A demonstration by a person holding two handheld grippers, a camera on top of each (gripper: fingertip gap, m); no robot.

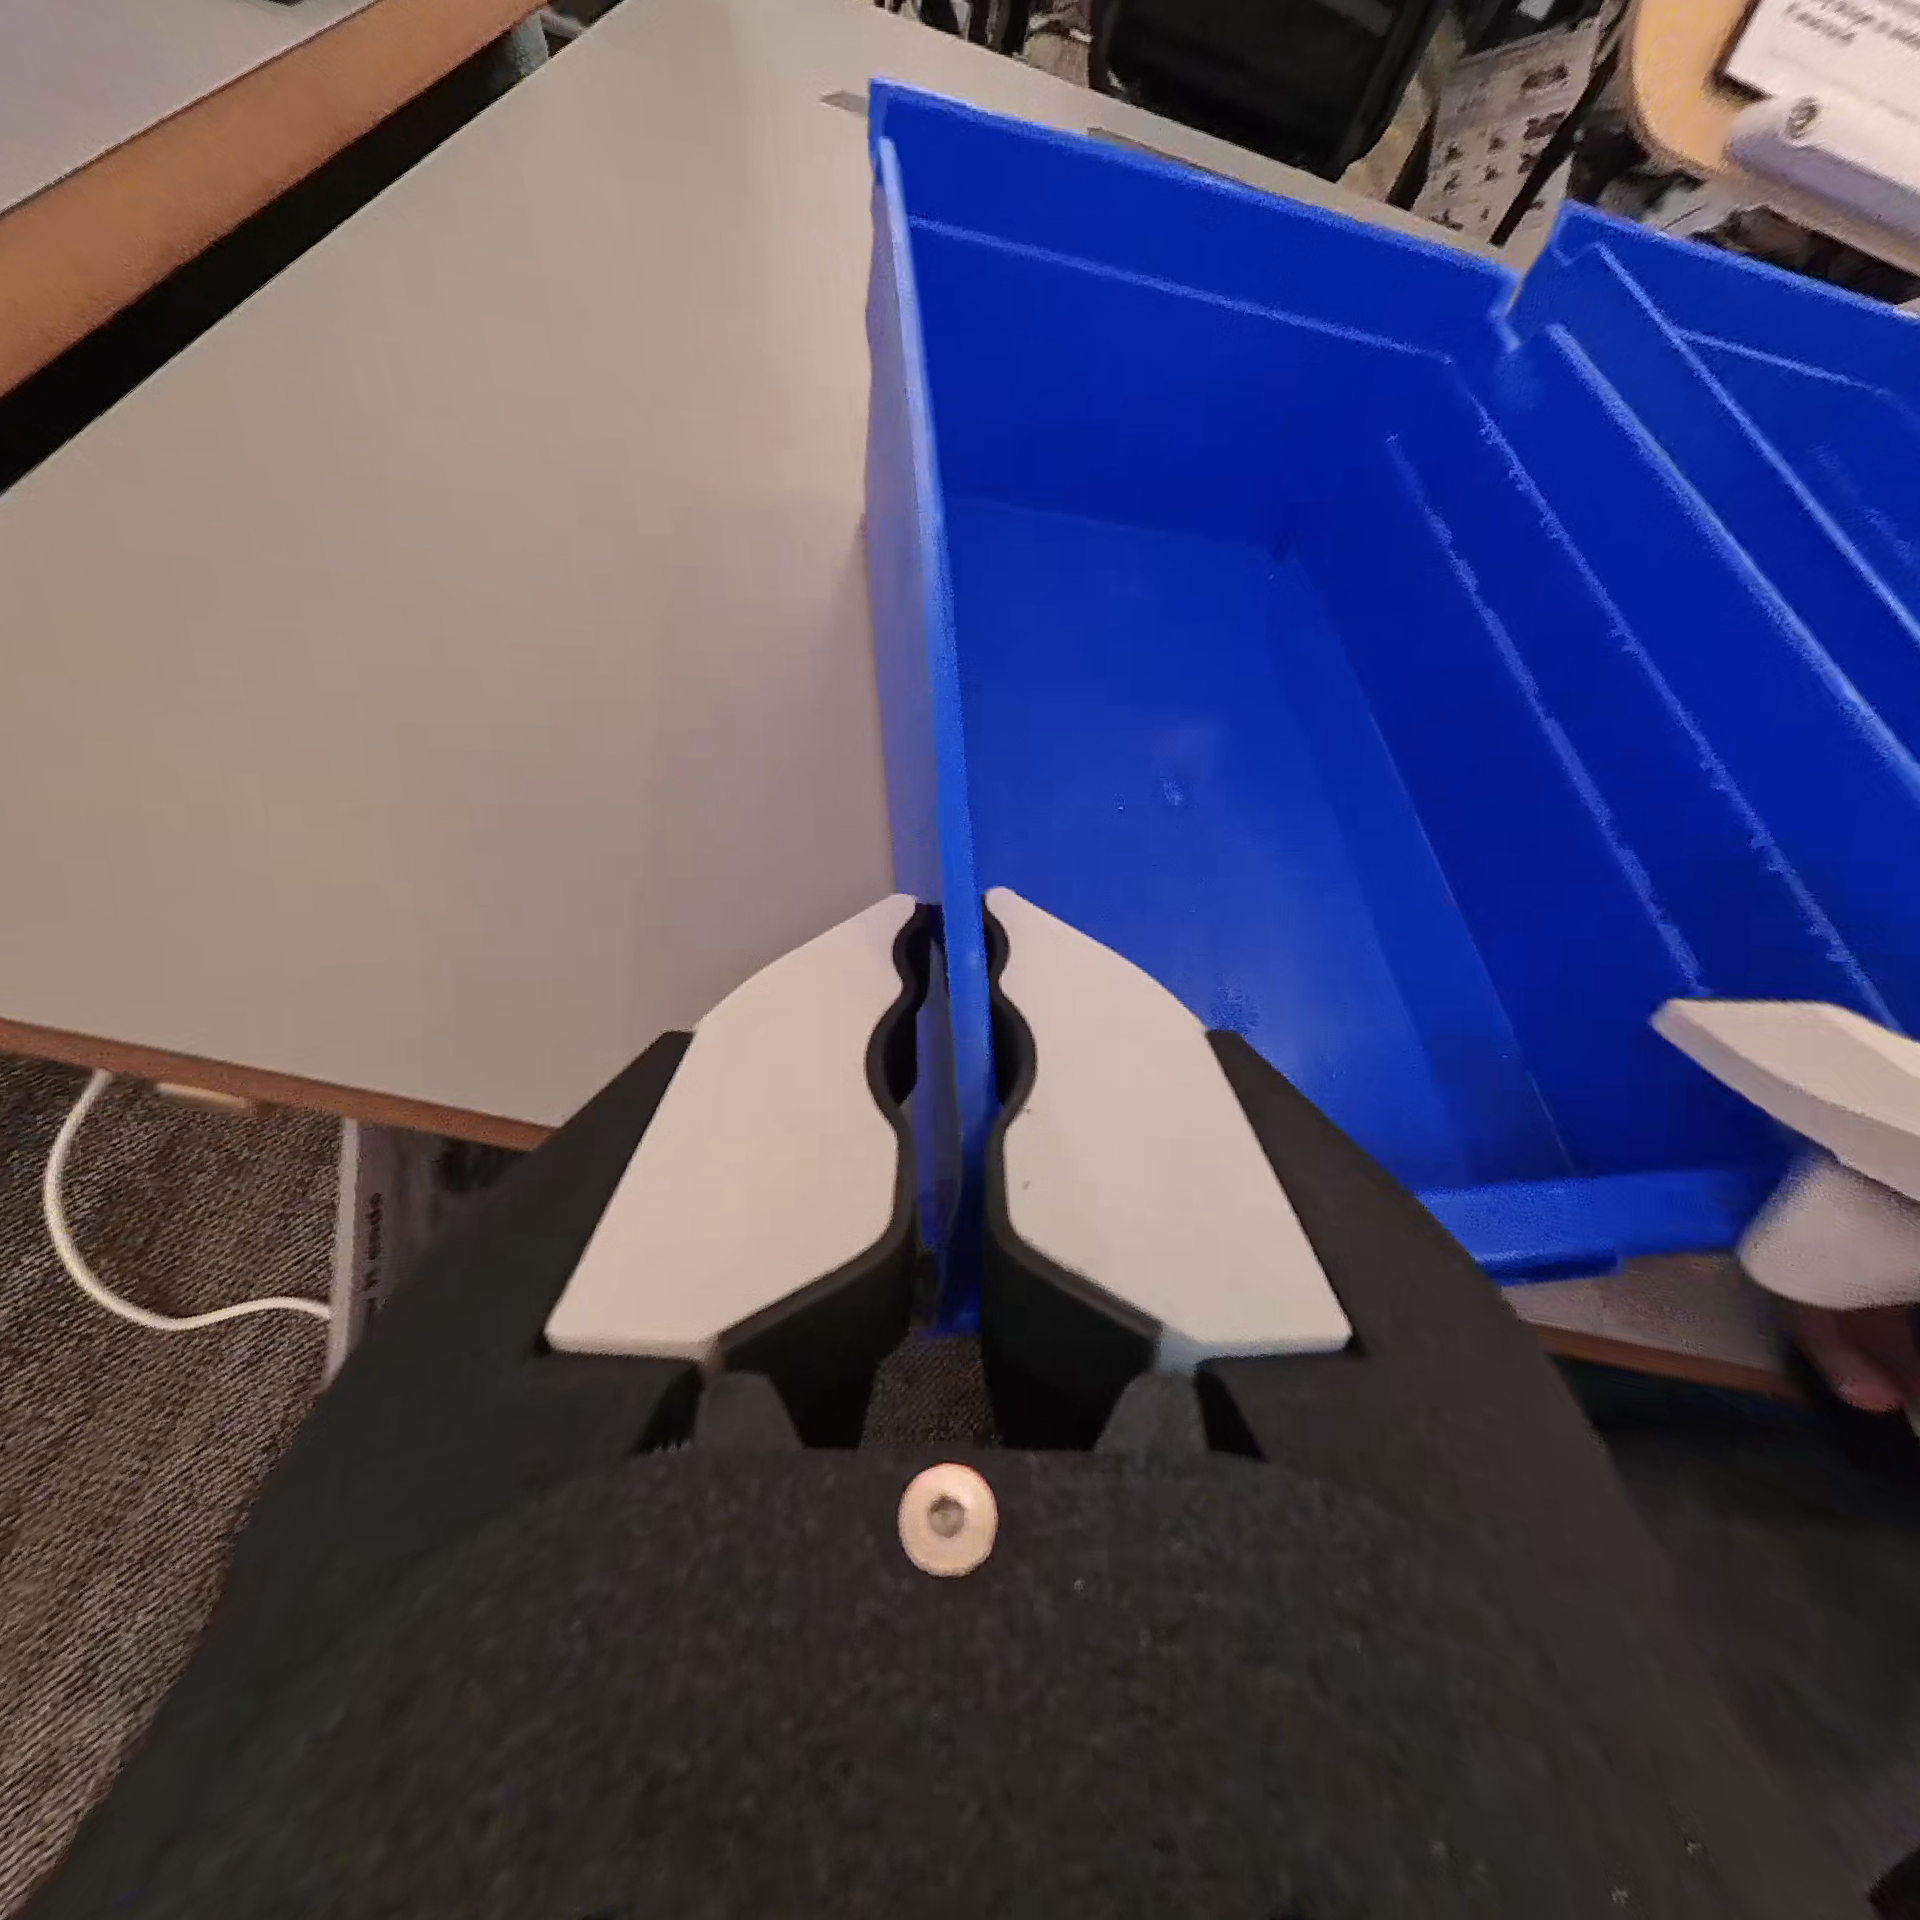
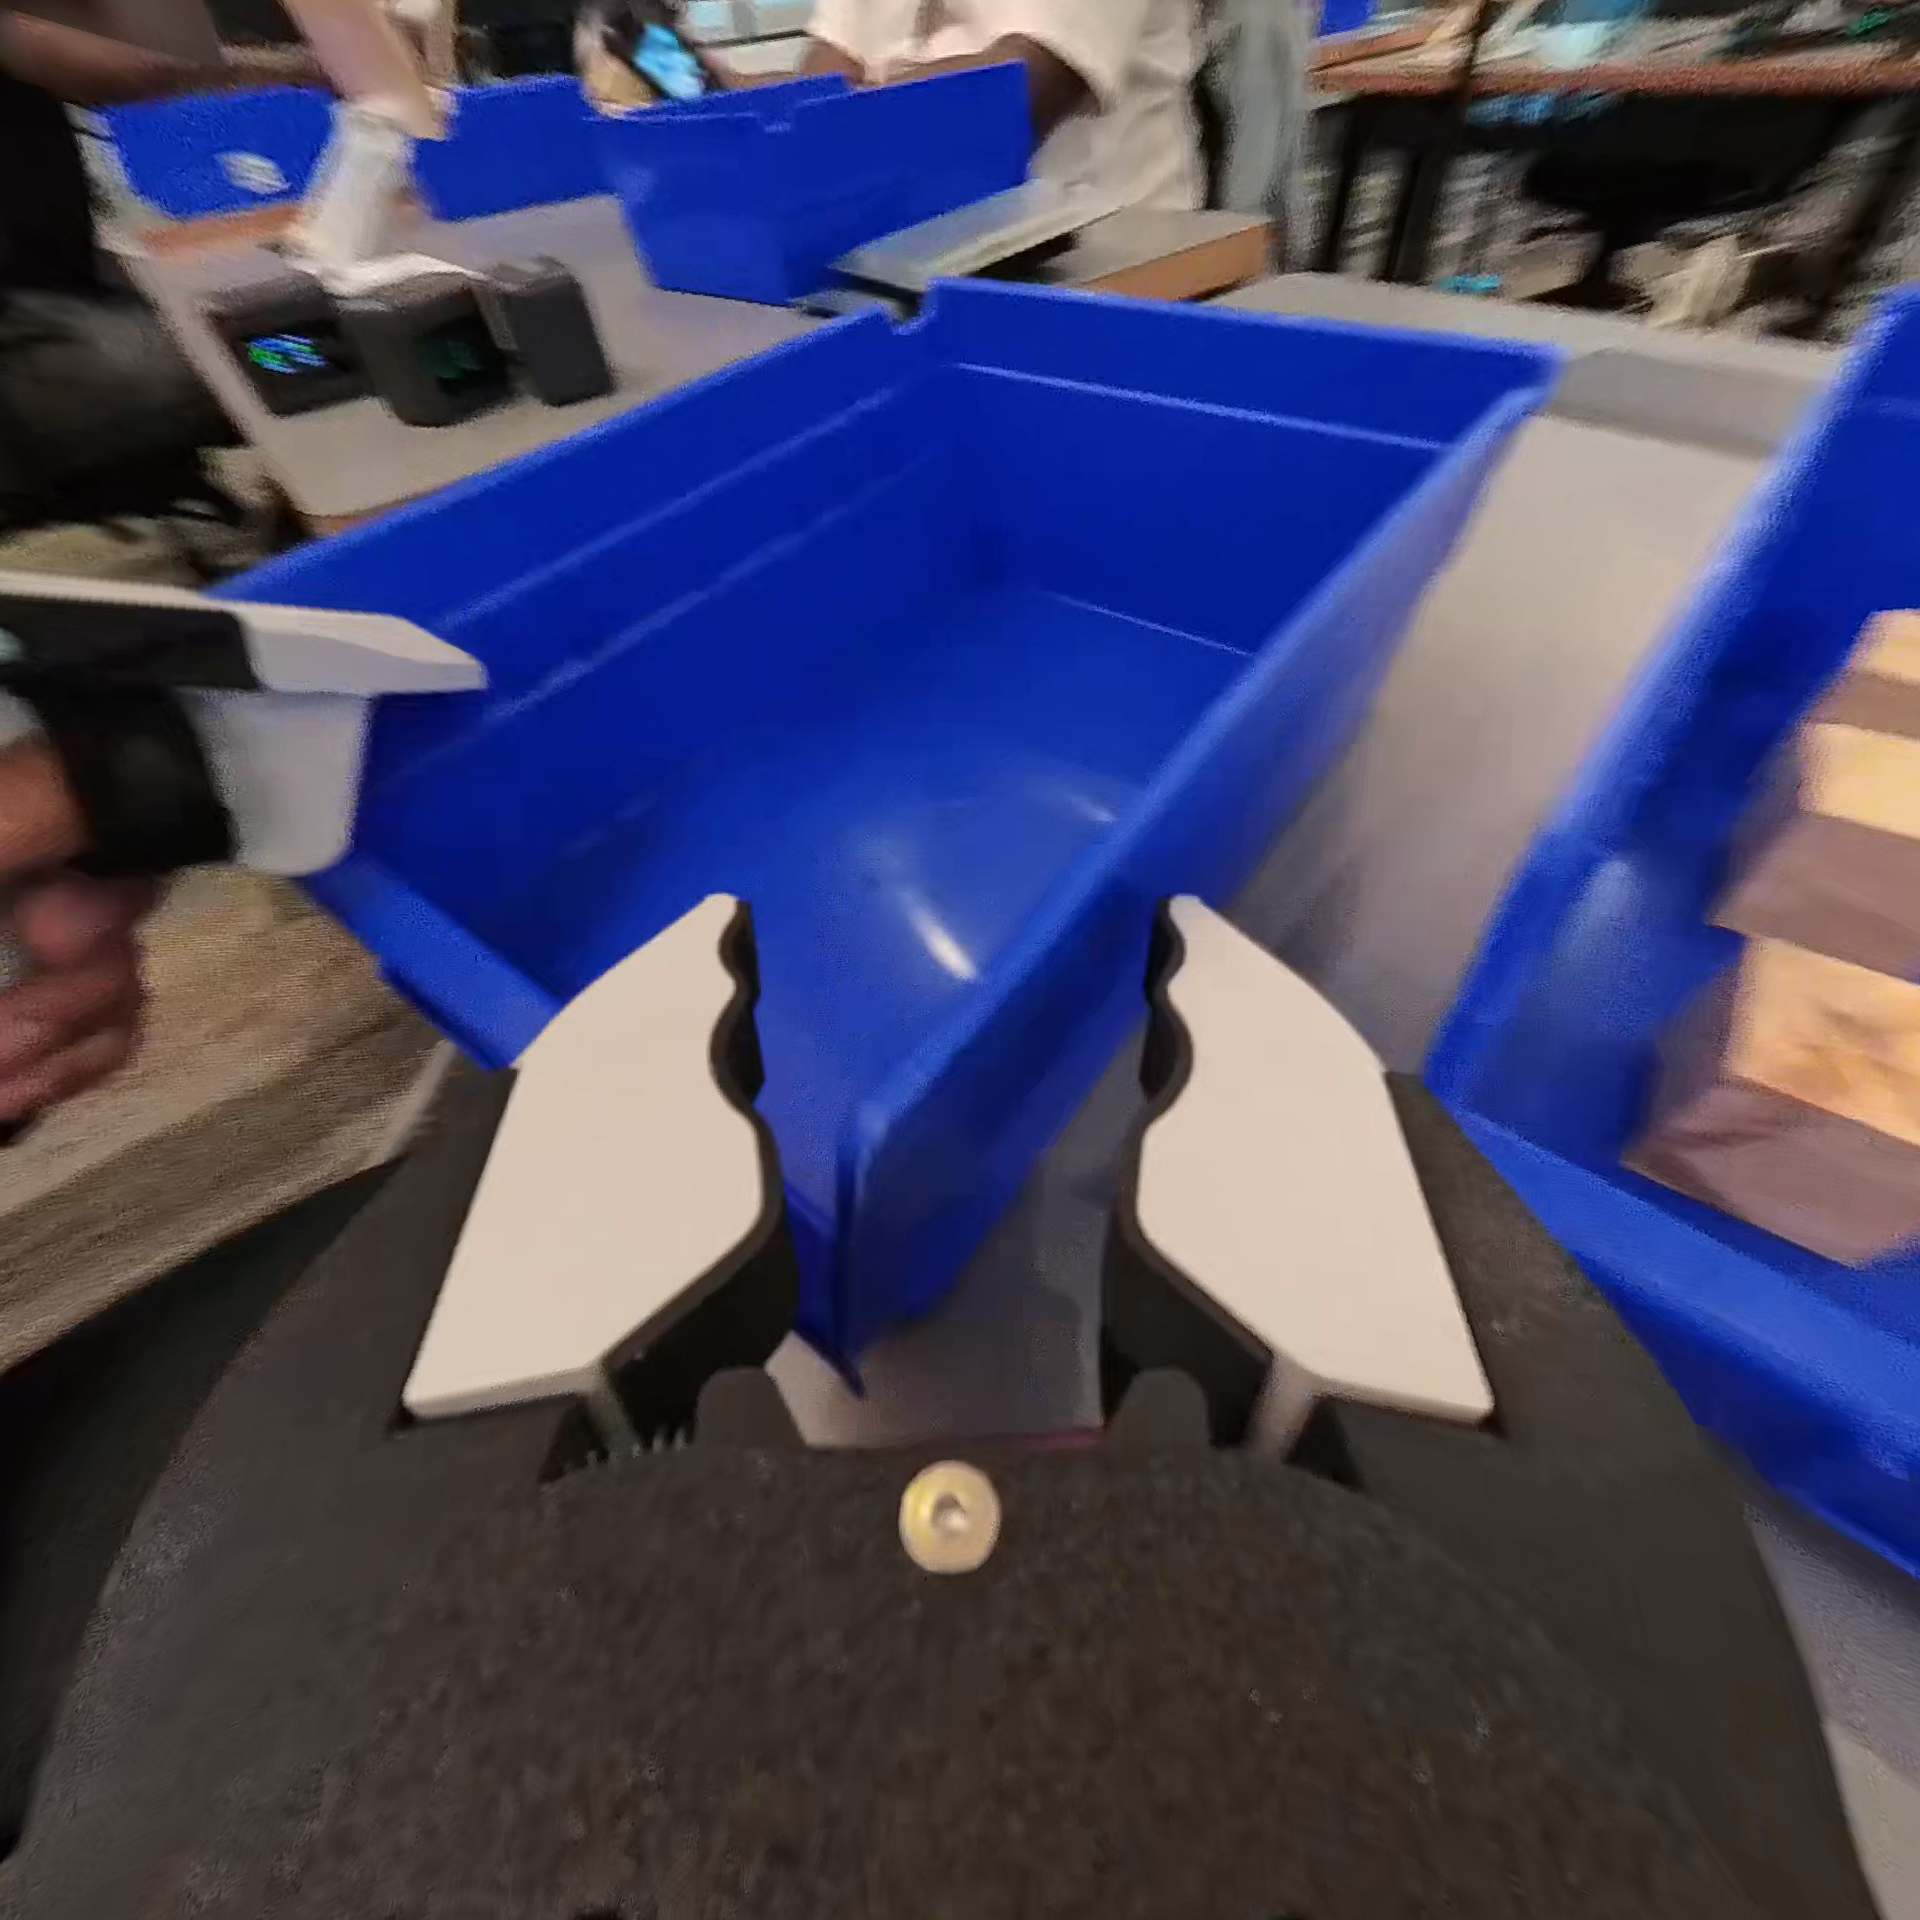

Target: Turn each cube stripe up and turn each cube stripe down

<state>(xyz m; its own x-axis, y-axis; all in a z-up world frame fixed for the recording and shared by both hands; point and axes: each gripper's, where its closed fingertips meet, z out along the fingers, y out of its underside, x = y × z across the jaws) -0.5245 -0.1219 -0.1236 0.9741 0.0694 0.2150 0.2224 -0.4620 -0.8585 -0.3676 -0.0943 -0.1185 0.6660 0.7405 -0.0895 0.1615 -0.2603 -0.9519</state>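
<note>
An empty blue bin (image 1: pixel 1195 727) stands at the table's front edge. My left gripper (image 1: pixel 951 904) is shut on its left side wall near the front corner. My right gripper (image 2: pixel 951 904) is open and straddles the bin's (image 2: pixel 883 675) right side wall, one finger inside and one outside. A white finger (image 1: pixel 1787 1049) of the right gripper shows in the left wrist view, and a finger (image 2: pixel 343 649) of the left gripper shows in the right wrist view. A second blue bin (image 2: pixel 1621 831) to the right holds wooden cubes with dark stripes (image 2: pixel 1860 790), blurred.
The grey table (image 1: pixel 468 623) stretches left of the bin, with its front edge close by. Carpet floor with a white cable (image 1: pixel 73 1226) lies below. The second bin (image 1: pixel 1766 343) stands close to the right. Behind are another table with blue bins (image 2: pixel 790 197), black boxes (image 2: pixel 416 343) and people.
</note>
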